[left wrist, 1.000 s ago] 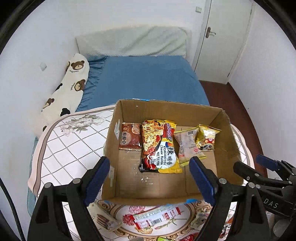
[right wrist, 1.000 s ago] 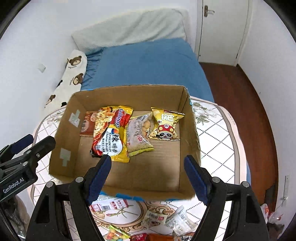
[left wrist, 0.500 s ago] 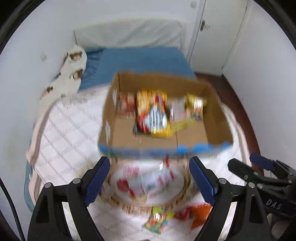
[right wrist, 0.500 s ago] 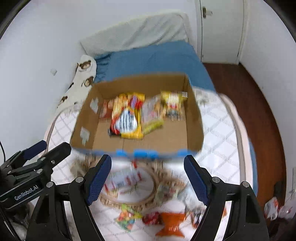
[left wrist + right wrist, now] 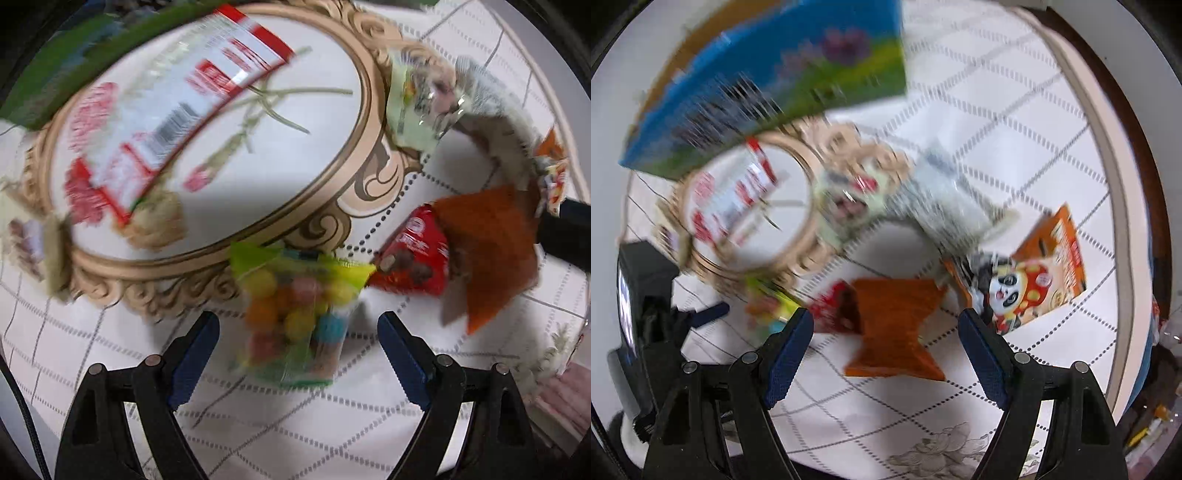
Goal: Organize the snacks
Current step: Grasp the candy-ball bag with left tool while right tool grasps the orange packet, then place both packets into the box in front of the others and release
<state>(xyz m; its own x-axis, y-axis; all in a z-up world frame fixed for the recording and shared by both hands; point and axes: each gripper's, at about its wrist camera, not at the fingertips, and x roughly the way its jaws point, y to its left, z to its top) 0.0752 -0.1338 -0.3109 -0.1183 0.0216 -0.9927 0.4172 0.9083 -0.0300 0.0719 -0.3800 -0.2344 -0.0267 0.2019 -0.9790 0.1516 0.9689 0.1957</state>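
My left gripper [image 5: 297, 332] points down, open, with a clear bag of coloured candy balls [image 5: 295, 314] lying on the cloth between its blue pads, untouched. Right of it lie a red snack packet [image 5: 413, 254] and an orange packet [image 5: 487, 243]. My right gripper [image 5: 886, 332] is open over the same orange packet [image 5: 894, 325], which sits between its pads without contact. A panda-print orange packet [image 5: 1034, 280] lies to its right, the red packet [image 5: 831, 310] and candy bag [image 5: 768, 306] to its left. The left gripper's body [image 5: 646, 302] shows at the left edge.
The cardboard box's blue and green outer wall [image 5: 775, 81] stands at the back. A red and white packet [image 5: 177, 96] lies on the tablecloth's round gold-framed medallion [image 5: 365, 122]. A pale green packet [image 5: 410, 99] and a clear wrapper [image 5: 953, 206] lie nearby. The table edge [image 5: 1108, 147] curves at the right.
Both grippers dropped from above the box to just over the loose snacks in front of it. The box interior has left view. Jaws keep the same width.
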